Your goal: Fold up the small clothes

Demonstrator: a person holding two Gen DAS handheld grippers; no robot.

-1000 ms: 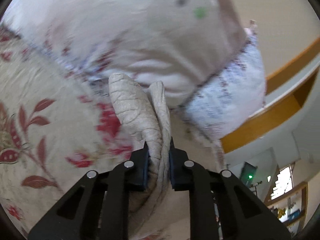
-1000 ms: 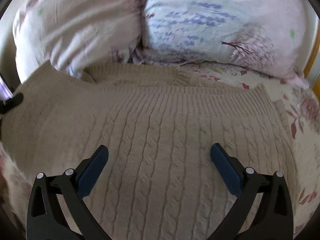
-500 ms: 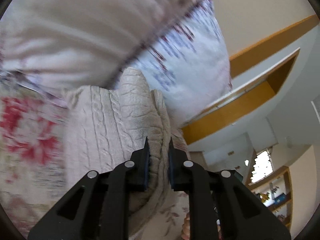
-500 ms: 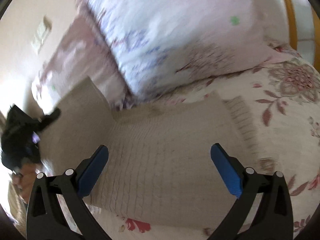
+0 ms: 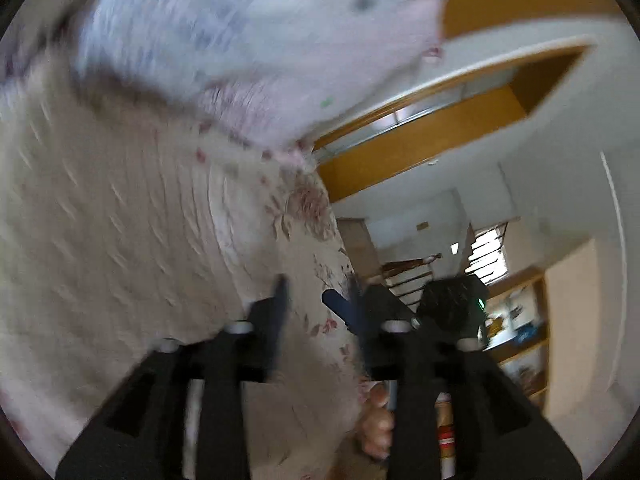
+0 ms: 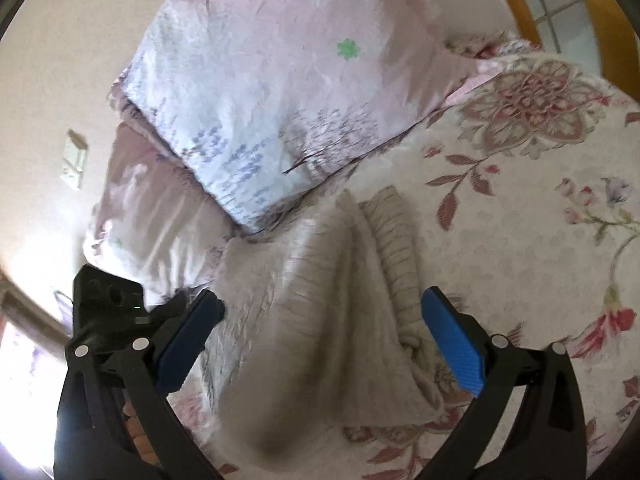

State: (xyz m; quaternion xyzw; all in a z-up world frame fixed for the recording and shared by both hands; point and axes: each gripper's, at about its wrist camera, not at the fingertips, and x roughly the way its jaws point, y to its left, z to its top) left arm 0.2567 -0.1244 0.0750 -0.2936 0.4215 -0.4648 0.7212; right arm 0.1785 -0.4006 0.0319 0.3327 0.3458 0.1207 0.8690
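A beige cable-knit sweater (image 6: 320, 304) lies folded on the floral bedspread (image 6: 520, 208), its ribbed edge (image 6: 396, 248) on the right. My right gripper (image 6: 320, 340) is open wide and empty, just above the sweater's near part. In the blurred left wrist view the sweater (image 5: 104, 232) fills the left side. My left gripper (image 5: 318, 300) is open a little with nothing between its fingers, at the sweater's right edge. The right gripper (image 5: 344, 308) shows just beyond it.
Two pink and blue floral pillows (image 6: 280, 92) lie behind the sweater against the wall. A wooden bed frame (image 5: 420, 148) and shelves (image 5: 516, 320) show to the right in the left wrist view. The bedspread extends to the right of the sweater.
My left gripper has let go of the sweater fold and opened slightly, swinging right. The sweater now lies folded narrower. My right gripper has tilted and stayed open.
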